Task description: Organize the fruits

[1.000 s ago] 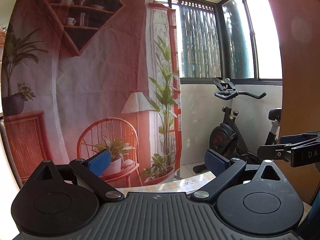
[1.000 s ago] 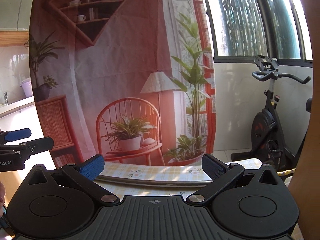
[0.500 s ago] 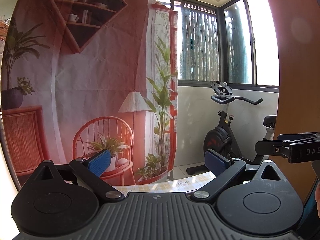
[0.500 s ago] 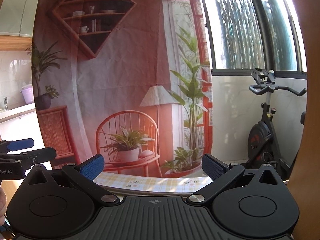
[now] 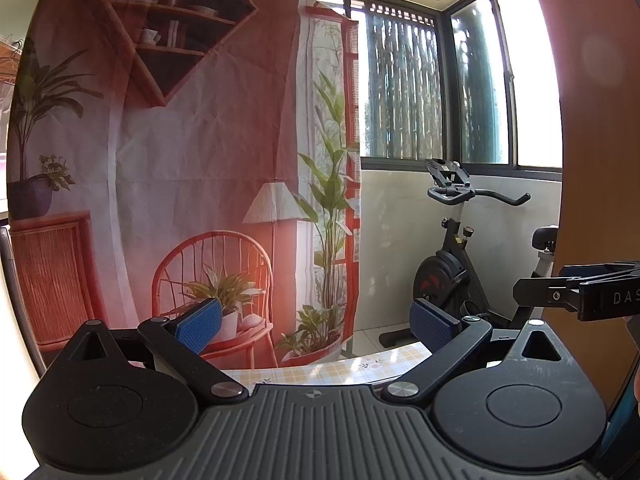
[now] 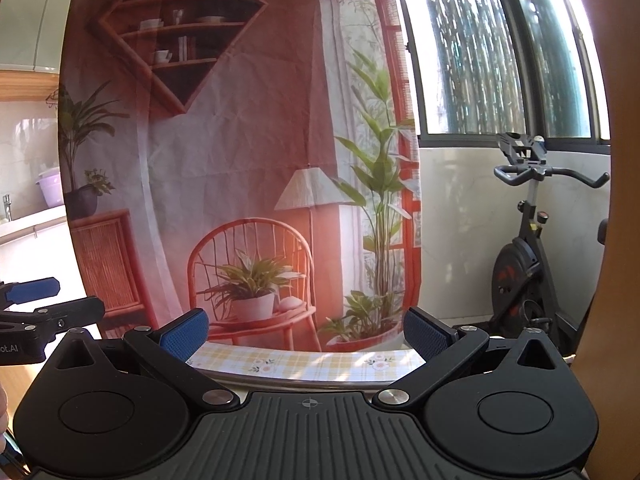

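We hold the left gripper [image 5: 316,322] with its jaws spread wide, the blue pads [image 5: 199,325] touching nothing. The right gripper [image 6: 306,334] is likewise spread wide and empty. Each gripper shows at the edge of the other's view (only partly, cut off by the frame). Just past the pads we see the edge of a table under a yellow checked floral tablecloth [image 6: 312,364]; no fruit shows on that strip. Beyond hangs a printed backdrop [image 6: 224,152] of a chair and plants, with an exercise bike [image 6: 528,264] by the window [image 6: 480,52].
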`<state>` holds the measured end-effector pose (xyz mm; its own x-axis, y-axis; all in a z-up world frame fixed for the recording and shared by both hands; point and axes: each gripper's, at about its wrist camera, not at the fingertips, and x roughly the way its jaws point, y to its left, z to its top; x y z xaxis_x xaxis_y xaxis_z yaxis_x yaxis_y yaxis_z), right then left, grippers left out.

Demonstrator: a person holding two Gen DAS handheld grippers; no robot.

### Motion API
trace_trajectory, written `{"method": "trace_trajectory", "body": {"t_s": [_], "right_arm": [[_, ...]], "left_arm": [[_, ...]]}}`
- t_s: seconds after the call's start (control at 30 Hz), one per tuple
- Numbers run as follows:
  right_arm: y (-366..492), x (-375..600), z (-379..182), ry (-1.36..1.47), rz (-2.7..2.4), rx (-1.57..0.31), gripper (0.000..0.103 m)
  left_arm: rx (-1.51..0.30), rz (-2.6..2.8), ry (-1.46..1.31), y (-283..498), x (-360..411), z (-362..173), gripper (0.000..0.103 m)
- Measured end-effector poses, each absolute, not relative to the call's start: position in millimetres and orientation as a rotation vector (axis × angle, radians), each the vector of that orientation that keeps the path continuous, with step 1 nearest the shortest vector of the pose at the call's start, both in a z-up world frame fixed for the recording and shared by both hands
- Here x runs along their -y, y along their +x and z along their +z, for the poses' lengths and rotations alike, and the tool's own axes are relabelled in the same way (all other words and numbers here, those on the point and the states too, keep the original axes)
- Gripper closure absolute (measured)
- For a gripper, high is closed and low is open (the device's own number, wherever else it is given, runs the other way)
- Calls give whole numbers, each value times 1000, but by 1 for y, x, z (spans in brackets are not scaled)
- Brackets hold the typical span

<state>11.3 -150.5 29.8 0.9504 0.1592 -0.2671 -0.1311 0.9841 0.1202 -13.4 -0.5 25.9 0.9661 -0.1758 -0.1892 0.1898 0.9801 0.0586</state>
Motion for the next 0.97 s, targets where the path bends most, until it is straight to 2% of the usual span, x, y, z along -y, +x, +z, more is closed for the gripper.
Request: {"method": "trace_trajectory", "body": {"t_s": [0.97], "right_arm": [[20, 143, 26, 104, 134, -304, 0]], "left_arm": [[-206, -174, 29, -15, -11, 24, 2]]}}
